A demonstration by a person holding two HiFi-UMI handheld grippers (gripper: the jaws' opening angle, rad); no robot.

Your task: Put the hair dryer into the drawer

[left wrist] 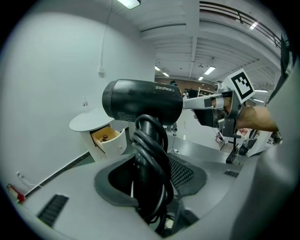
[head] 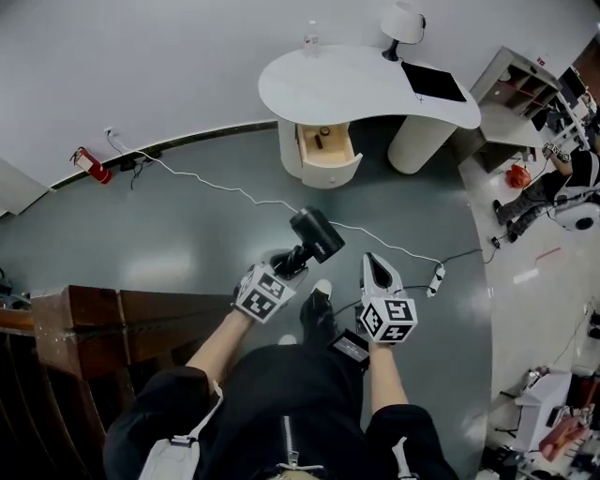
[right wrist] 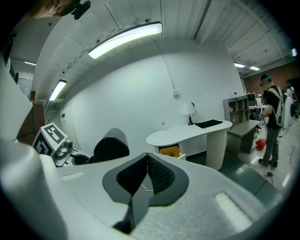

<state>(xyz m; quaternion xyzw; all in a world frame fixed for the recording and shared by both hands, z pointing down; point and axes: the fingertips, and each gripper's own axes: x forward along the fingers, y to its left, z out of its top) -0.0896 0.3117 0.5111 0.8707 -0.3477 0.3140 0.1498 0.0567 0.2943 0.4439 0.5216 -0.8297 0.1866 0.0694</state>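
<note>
The left gripper's (left wrist: 150,180) jaws are shut around the handle of the black hair dryer (left wrist: 143,101), whose cord is wound in loops about that handle. The dryer stands up from the jaws with its barrel lying across the top, the nozzle end towards 3 o'clock in the left gripper view. The right gripper's (right wrist: 146,161) jaws are pressed together with nothing between them.

In the head view the two grippers are held side by side in front of the person's body, the left one at 9 o'clock of the right, and the dryer juts from the left jaws towards 1 o'clock, in the air above the grey floor (head: 187,234).

Well apart from the dryer, at 12 o'clock, stands a white curved bench (head: 356,89). The drawer (head: 328,145) beneath its left end is pulled open, with a small dark thing lying inside that I cannot make out. On the bench top are a white lamp (head: 401,23) at the back, a flat black pad (head: 433,82) at 4 o'clock of the lamp, and a small bottle (head: 310,37) at the far left edge.

A thin white cable (head: 234,187) runs across the floor from the wall at 10 o'clock to a power strip (head: 435,279) at 3 o'clock of the right gripper. A red fire extinguisher (head: 91,164) lies by the wall.
</note>
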